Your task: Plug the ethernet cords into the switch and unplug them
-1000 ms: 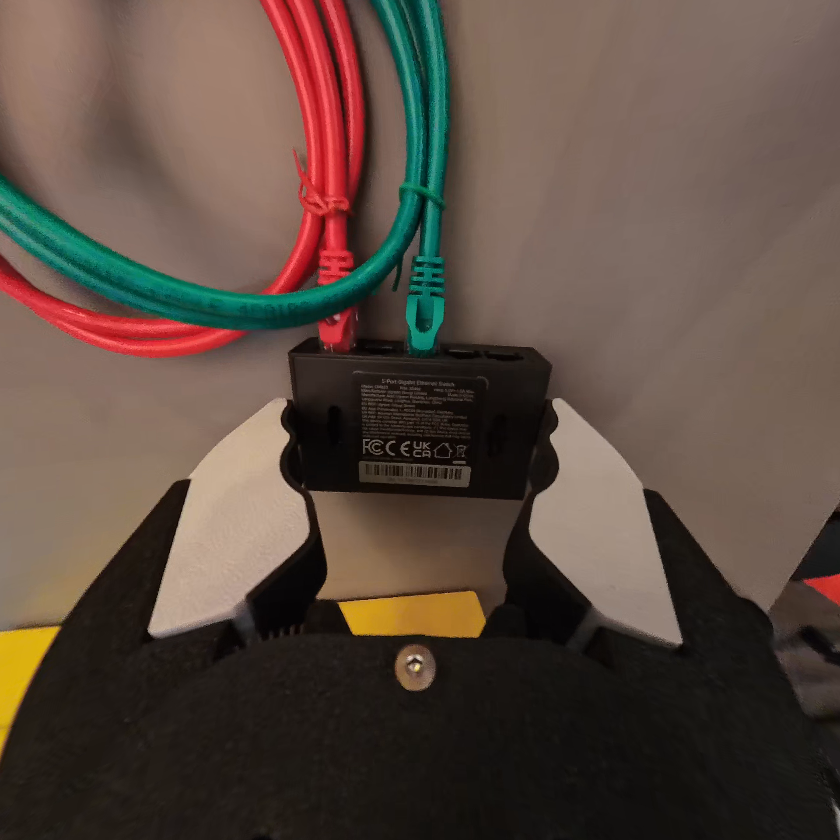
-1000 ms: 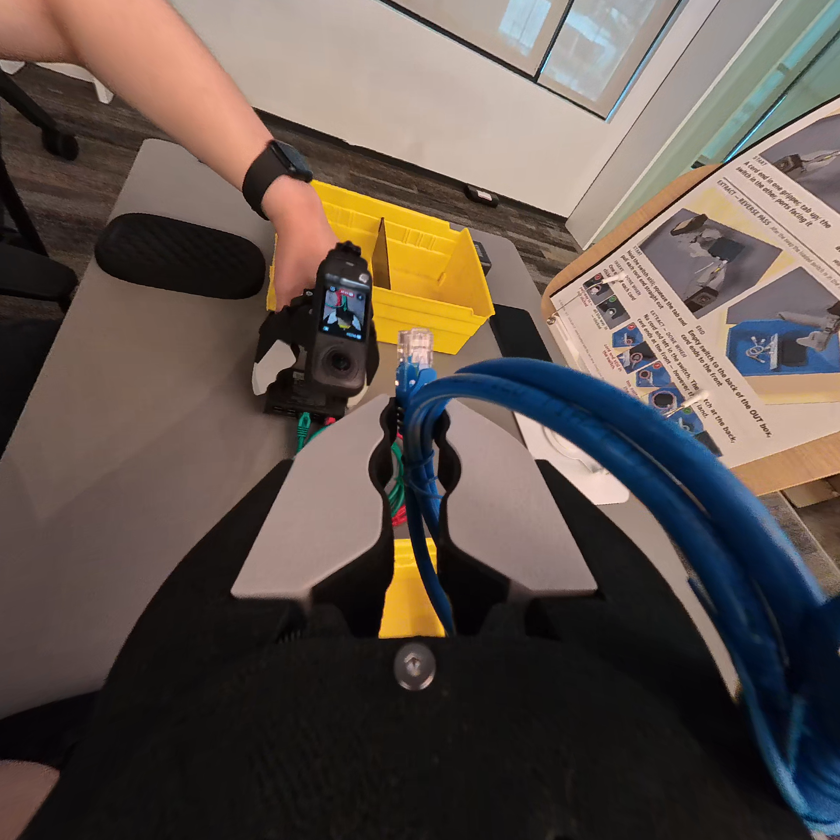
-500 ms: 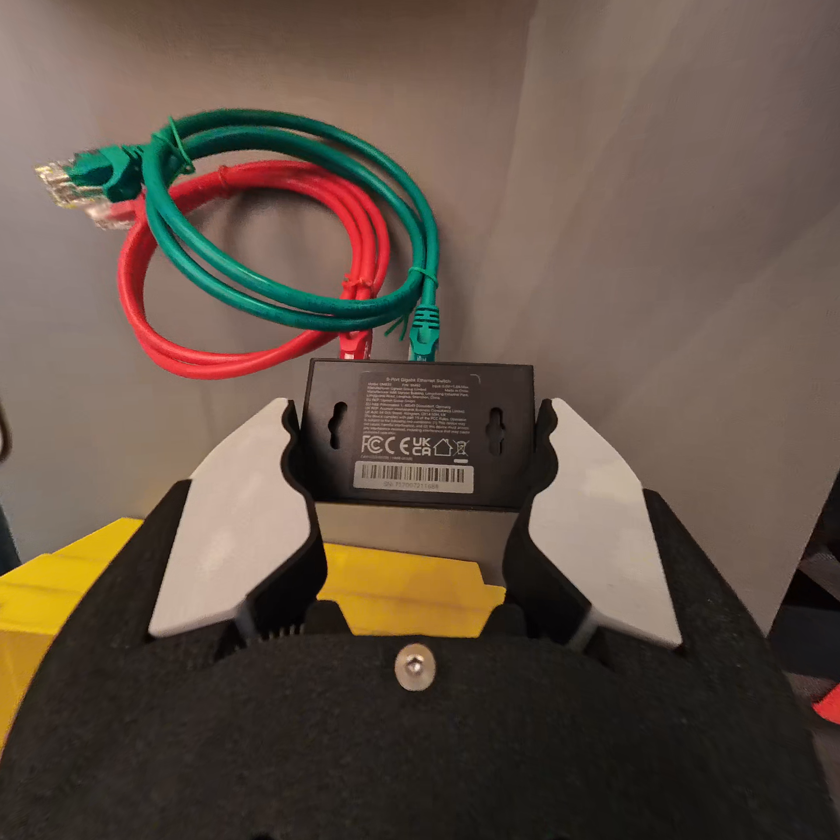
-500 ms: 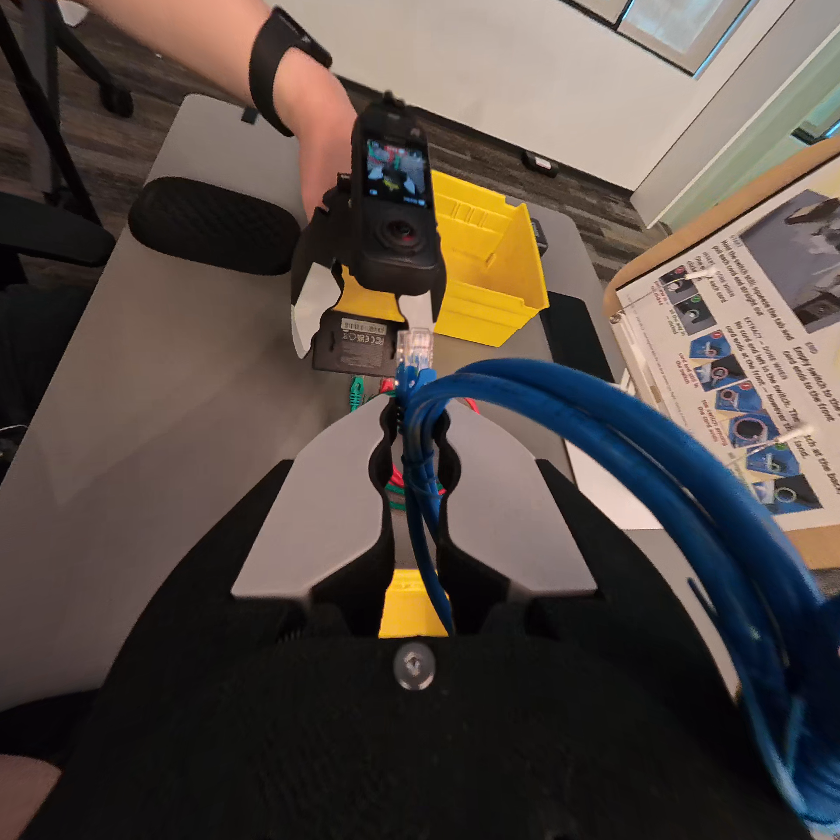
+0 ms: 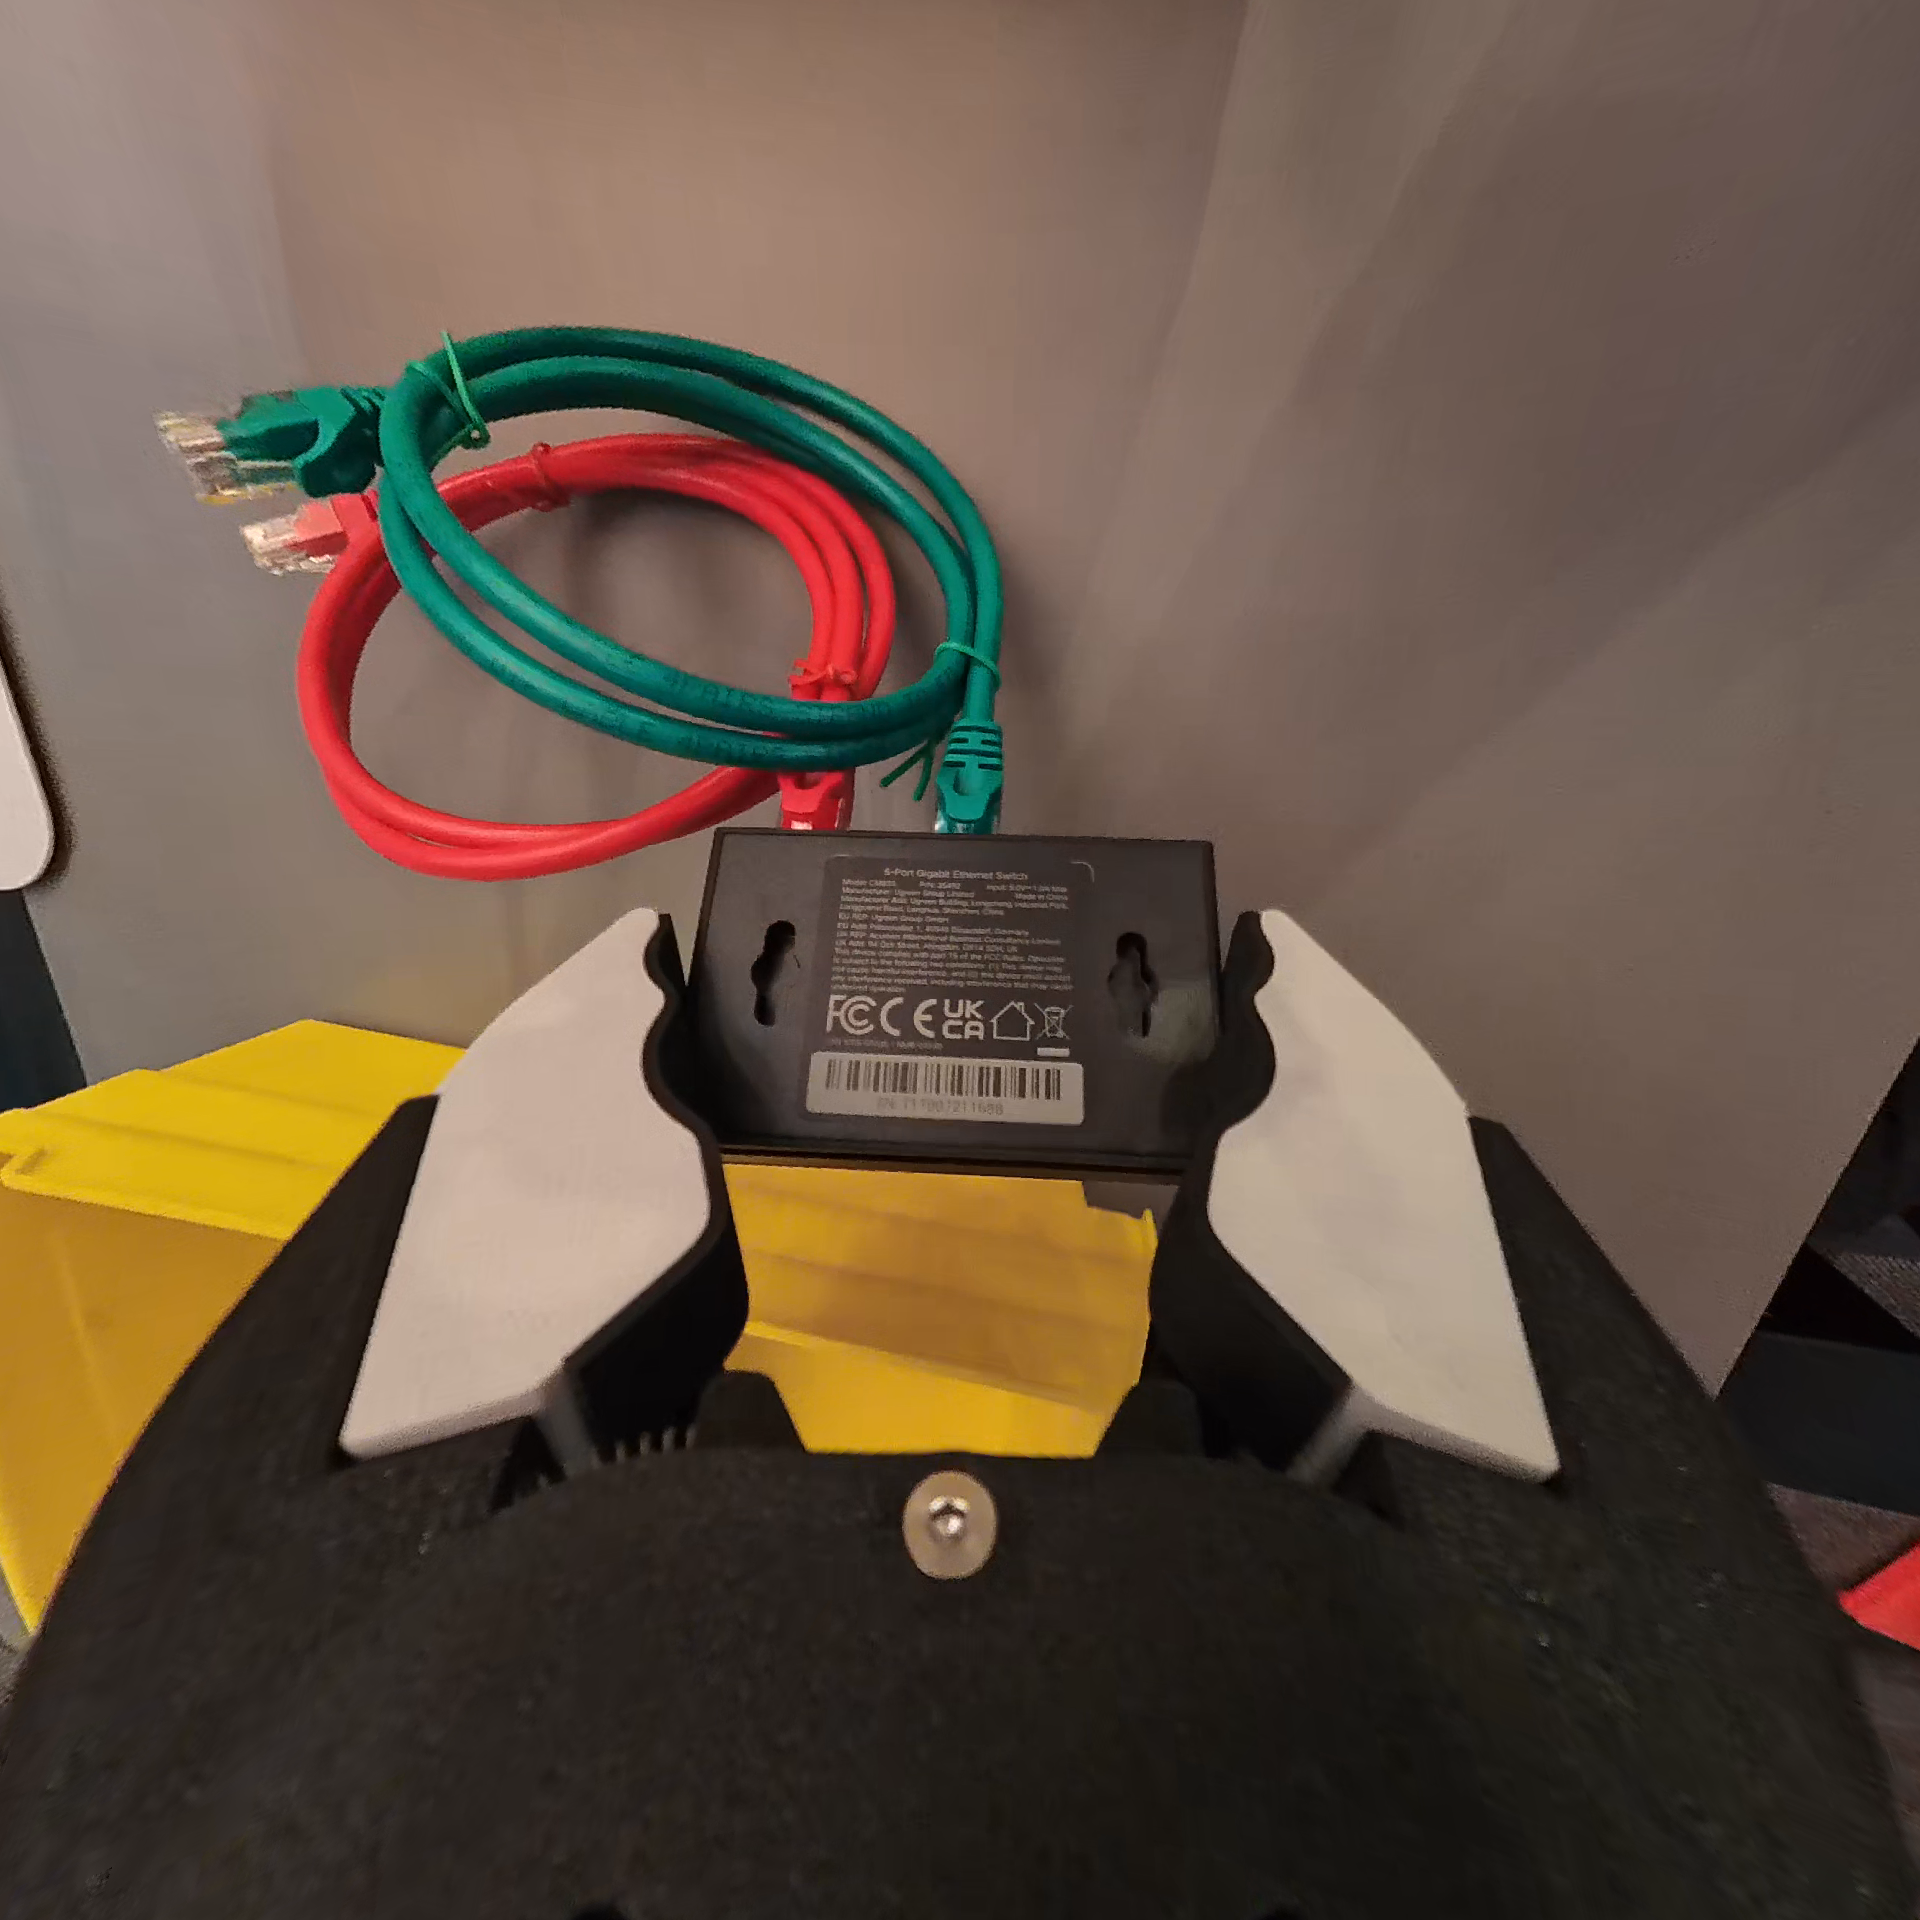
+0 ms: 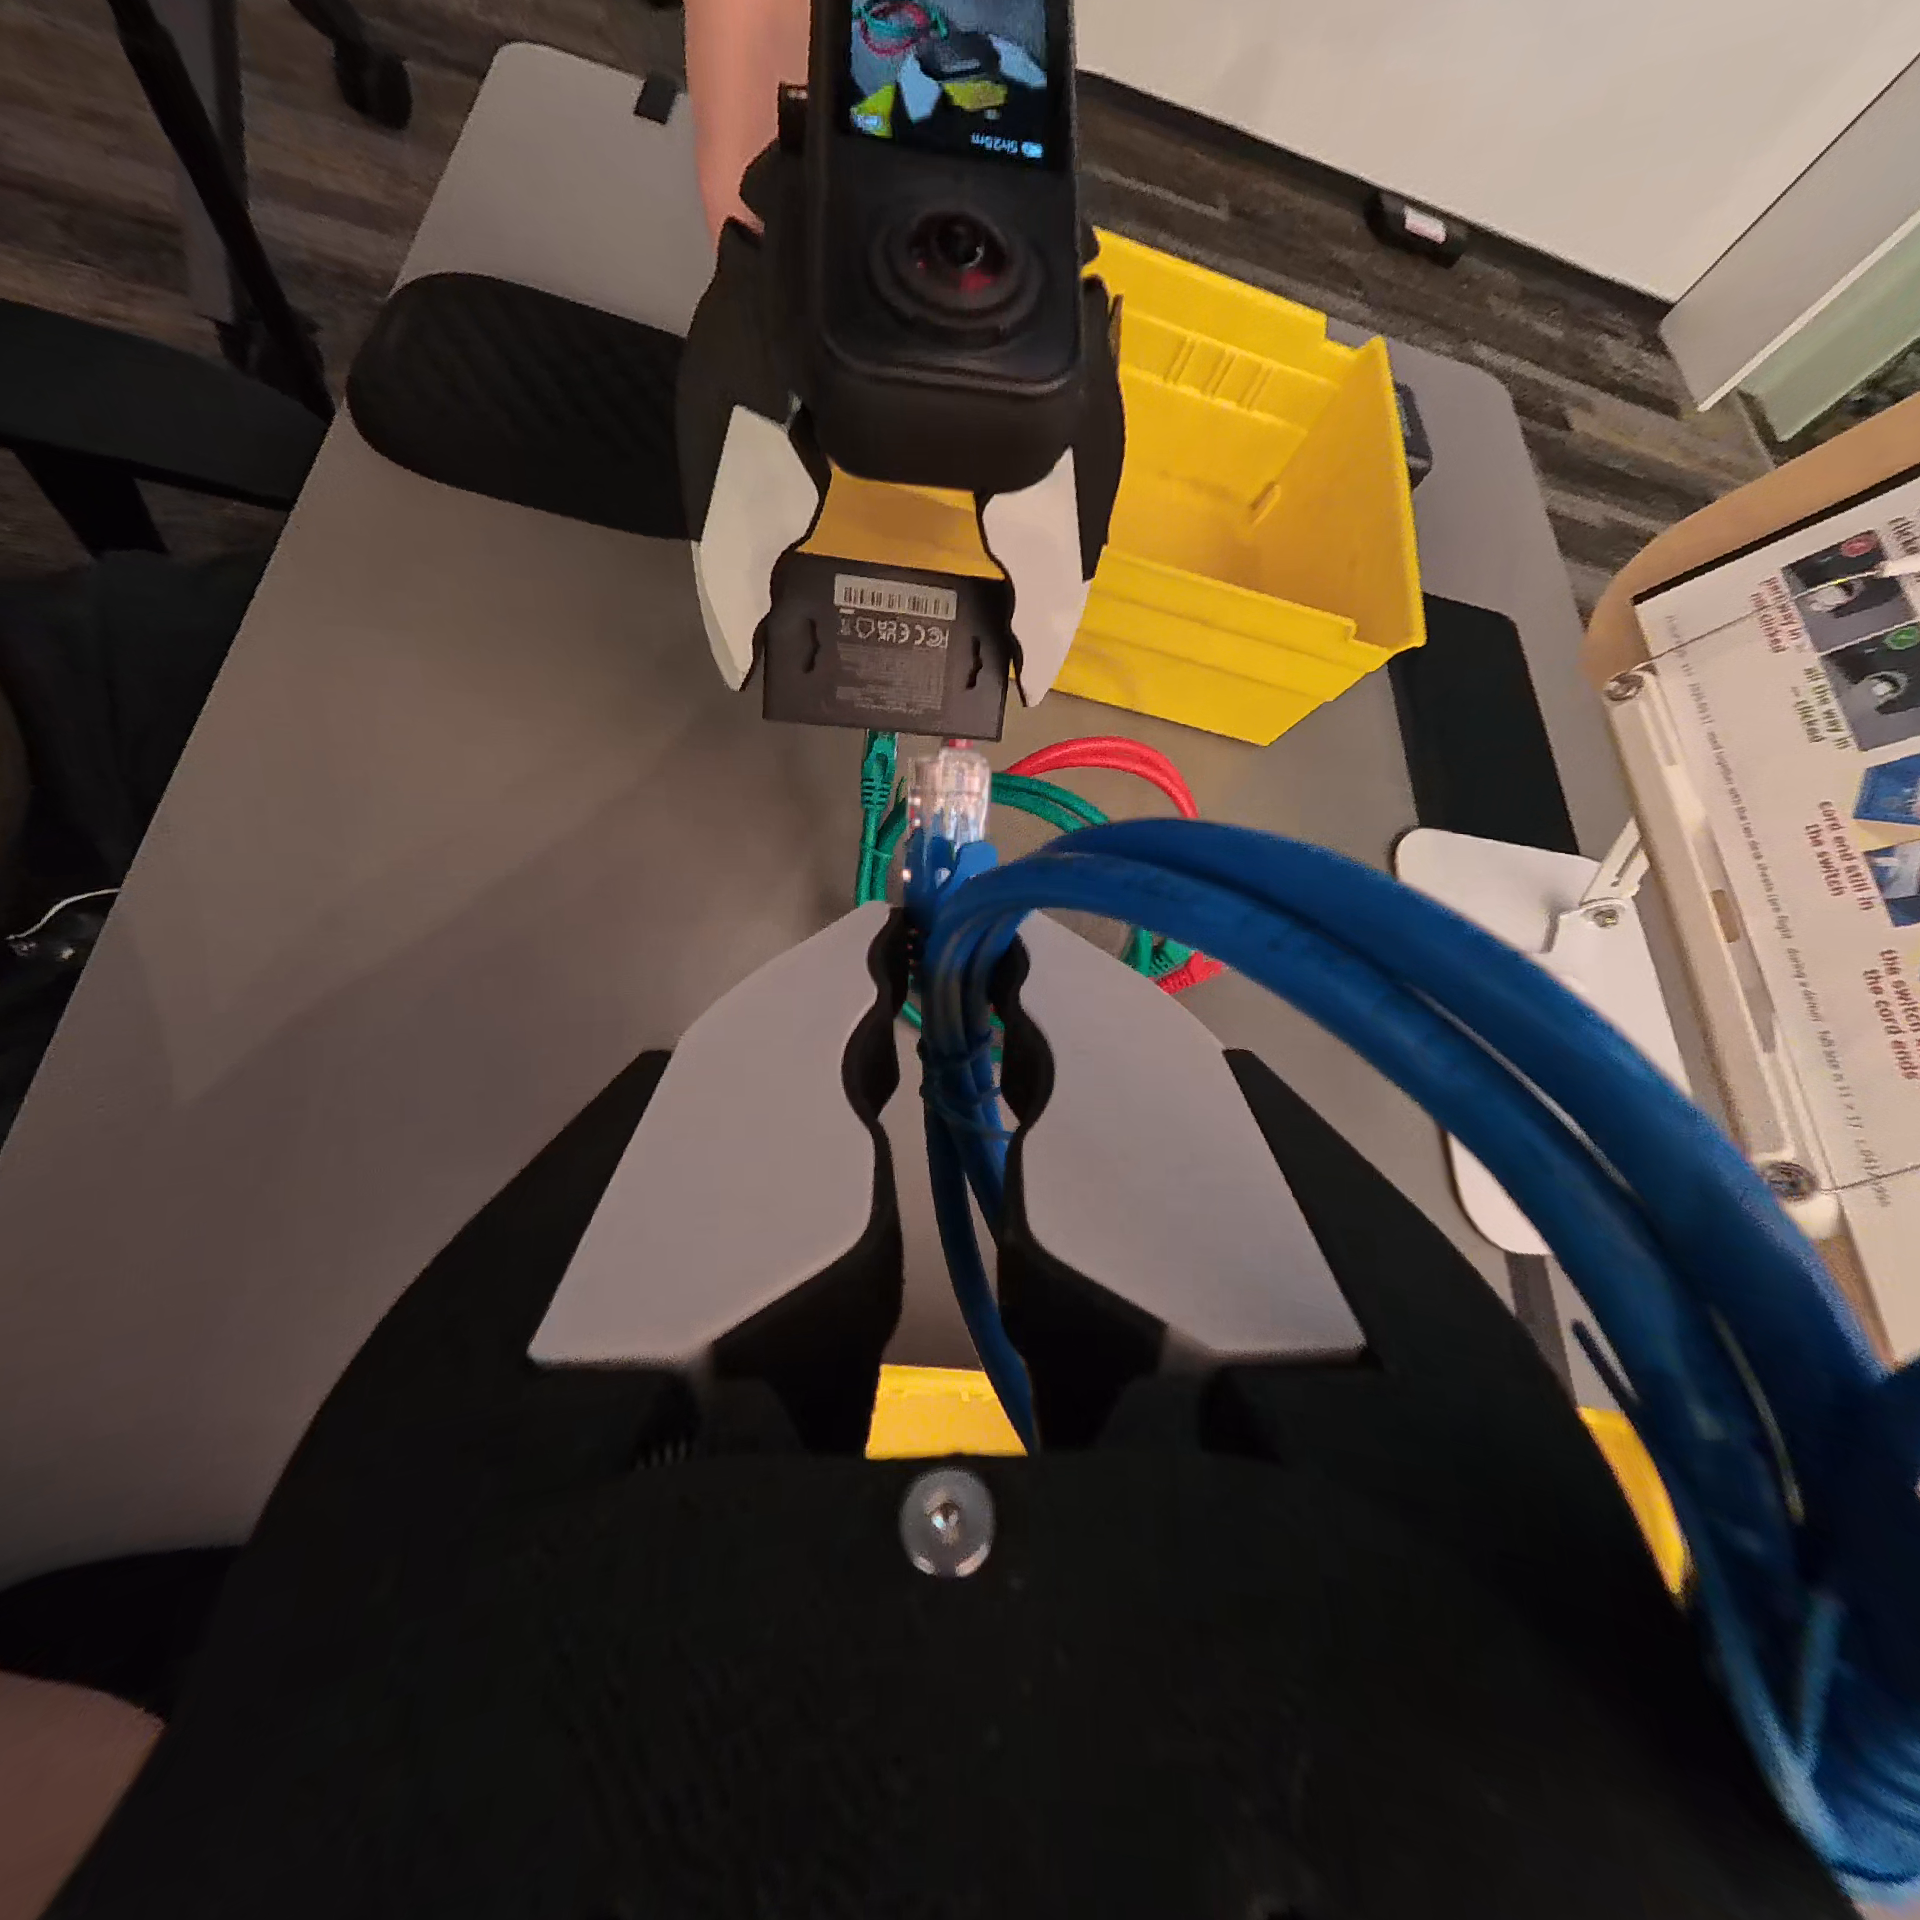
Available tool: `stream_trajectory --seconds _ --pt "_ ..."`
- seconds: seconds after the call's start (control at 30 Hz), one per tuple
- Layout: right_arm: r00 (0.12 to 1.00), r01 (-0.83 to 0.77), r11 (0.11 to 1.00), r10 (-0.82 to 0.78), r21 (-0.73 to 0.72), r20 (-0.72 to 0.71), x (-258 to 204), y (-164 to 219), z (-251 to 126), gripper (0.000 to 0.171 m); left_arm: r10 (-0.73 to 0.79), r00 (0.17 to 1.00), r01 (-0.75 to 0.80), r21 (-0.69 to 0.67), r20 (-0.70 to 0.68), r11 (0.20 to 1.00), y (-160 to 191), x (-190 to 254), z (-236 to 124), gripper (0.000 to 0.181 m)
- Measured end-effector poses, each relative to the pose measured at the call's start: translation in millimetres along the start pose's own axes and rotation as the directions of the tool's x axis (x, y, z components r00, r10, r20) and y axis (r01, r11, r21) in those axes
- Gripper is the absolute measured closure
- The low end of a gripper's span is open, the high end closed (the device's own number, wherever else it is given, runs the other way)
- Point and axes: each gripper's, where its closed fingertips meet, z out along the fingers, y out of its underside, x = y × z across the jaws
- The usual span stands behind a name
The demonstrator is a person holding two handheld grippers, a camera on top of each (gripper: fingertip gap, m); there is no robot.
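Note:
My left gripper (image 5: 951, 935) is shut on the black switch (image 5: 956, 997) by its two short sides, label side toward the camera. A red cord (image 5: 582, 831) and a green cord (image 5: 727, 416) are plugged side by side into its far face; their coils trail onto the grey table (image 5: 1403, 520). My right gripper (image 6: 948, 930) is shut on the blue cord (image 6: 1351, 987) just behind its clear plug (image 6: 945, 795). The plug points at the switch (image 6: 883, 655), a short gap below its port face. The left gripper (image 6: 883, 582) holds the switch above the table.
A yellow bin (image 6: 1268, 540) stands behind the switch and also shows in the left wrist view (image 5: 156, 1247). A black pad (image 6: 520, 405) lies at the far left of the table. An instruction sheet on a stand (image 6: 1787, 831) is at the right. A second yellow bin edge (image 6: 940, 1413) is under my right gripper.
The left gripper has lifted the switch off the table and brought it toward the blue plug. The red and green coils now show whole. The right gripper stayed shut on the blue cord.

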Motion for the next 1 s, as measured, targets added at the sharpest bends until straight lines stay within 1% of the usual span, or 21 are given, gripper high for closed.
stream_trajectory --seconds 0.2,0.3,0.47,0.63,0.87,1.0 --pt "0.998 -0.018 1.0 0.018 -0.005 0.057 -6.0 2.5 7.6 0.155 -0.009 1.0 0.009 -0.004 -0.001 1.0 -0.7 -2.9 0.1 0.083" --pt "0.994 -0.023 0.999 0.026 -0.03 0.106 -12.4 6.1 17.2 0.155 -0.024 1.0 0.024 -0.001 -0.012 1.0 0.1 -4.8 -1.5 0.082" --pt "0.99 -0.003 0.998 0.012 -0.069 0.14 -18.3 9.1 32.4 0.155 -0.045 0.999 0.045 0.013 -0.017 0.999 1.3 -8.8 -2.6 0.083" --pt "0.988 -0.016 0.997 0.028 -0.075 0.154 -19.6 11.6 32.1 0.155 -0.041 0.999 0.042 0.013 -0.017 0.999 -0.5 -9.2 -3.2 0.083" --pt "0.972 -0.021 0.988 0.056 -0.152 0.228 -31.6 26.5 35.2 0.155 -0.033 0.999 0.033 -0.002 -0.007 0.999 -0.7 -8.7 -0.8 0.083" --pt "0.965 -0.02 0.988 0.059 -0.153 0.257 -36.1 27.8 33.8 0.155 -0.038 0.999 0.038 0.002 -0.006 0.999 -2.4 -7.7 2.4 0.083"
